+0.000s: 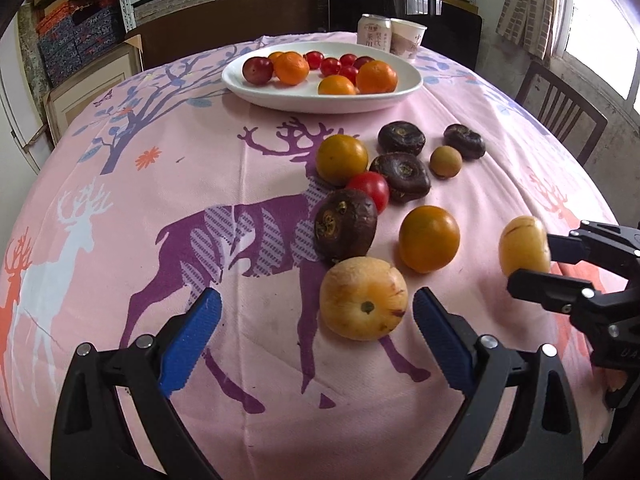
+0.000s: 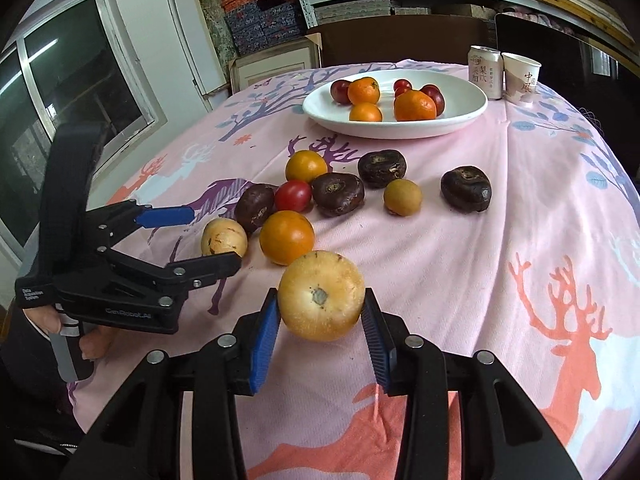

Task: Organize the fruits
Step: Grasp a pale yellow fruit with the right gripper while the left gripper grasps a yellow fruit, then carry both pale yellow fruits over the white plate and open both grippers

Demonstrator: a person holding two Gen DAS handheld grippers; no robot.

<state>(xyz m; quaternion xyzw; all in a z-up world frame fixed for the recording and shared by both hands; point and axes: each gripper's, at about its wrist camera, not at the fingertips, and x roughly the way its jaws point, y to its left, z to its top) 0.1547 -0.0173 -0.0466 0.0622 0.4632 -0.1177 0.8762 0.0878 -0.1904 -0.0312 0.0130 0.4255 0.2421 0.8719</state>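
My right gripper (image 2: 320, 320) is shut on a pale yellow round fruit (image 2: 321, 295), held just above the cloth; it also shows in the left wrist view (image 1: 524, 246). My left gripper (image 1: 316, 320) is open, with a second pale yellow fruit (image 1: 363, 298) between its blue fingers, nearer the right one; it also shows in the right wrist view (image 2: 223, 237). Orange fruits (image 1: 429, 238), a red tomato (image 1: 370, 189) and dark brown fruits (image 1: 346, 224) lie loose on the cloth. A white plate (image 1: 280, 98) at the back holds oranges and red fruits.
A drink can (image 1: 374, 31) and a paper cup (image 1: 407, 37) stand behind the plate. The round table has a pink deer-print cloth (image 1: 160, 168). Chairs (image 1: 560, 114) and stacked boxes surround the table.
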